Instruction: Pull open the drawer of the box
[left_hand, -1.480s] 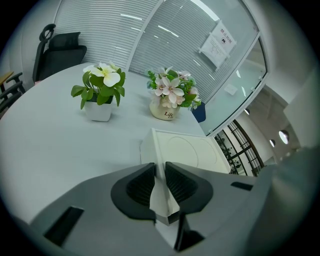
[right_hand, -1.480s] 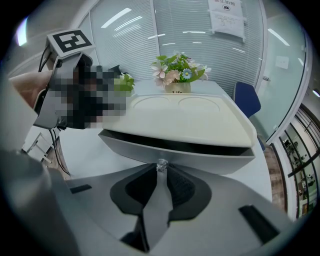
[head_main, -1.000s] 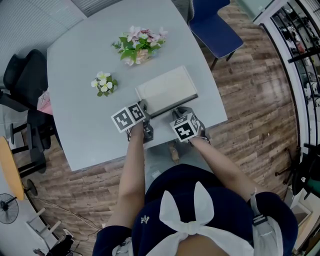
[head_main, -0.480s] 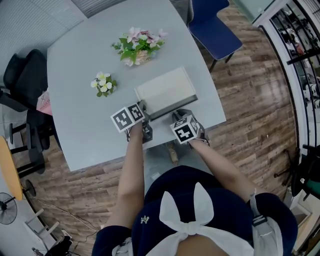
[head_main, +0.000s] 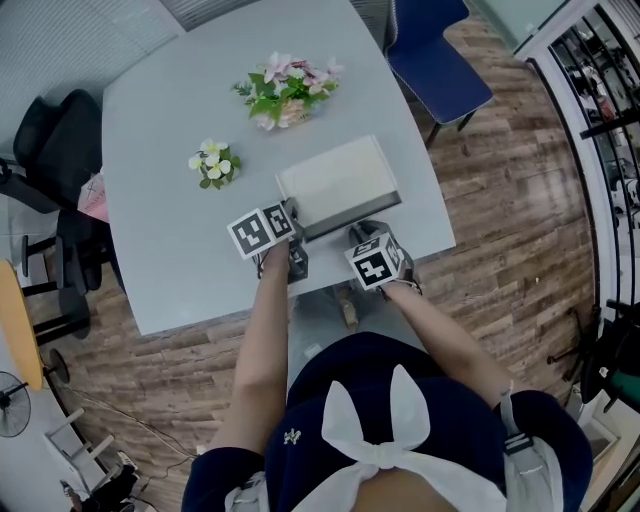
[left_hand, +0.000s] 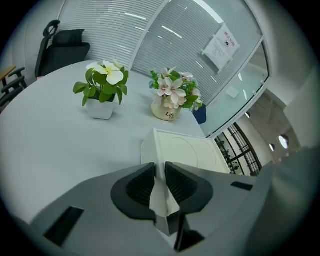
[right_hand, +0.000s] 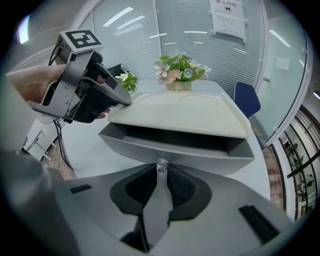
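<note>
A white box (head_main: 336, 180) lies on the grey table (head_main: 170, 250), near its front edge. Its grey drawer (right_hand: 180, 149) stands partly pulled out towards me, showing a dark gap under the lid (right_hand: 182, 116). My left gripper (left_hand: 159, 172) is shut on the box's near left corner (left_hand: 161, 192); the head view shows it (head_main: 291, 218) at that corner. My right gripper (right_hand: 161, 174) is shut on the small clear drawer knob (right_hand: 161, 165) at the middle of the drawer front, and it appears (head_main: 358, 233) just before the box in the head view.
A small pot of white flowers (head_main: 211, 166) and a pot of pink flowers (head_main: 290, 90) stand beyond the box. A blue chair (head_main: 437, 55) is at the far right, a black chair (head_main: 40, 150) at the left. The table edge runs just behind my grippers.
Only the head view has shifted a little; the grippers, the box and the drawer keep their places.
</note>
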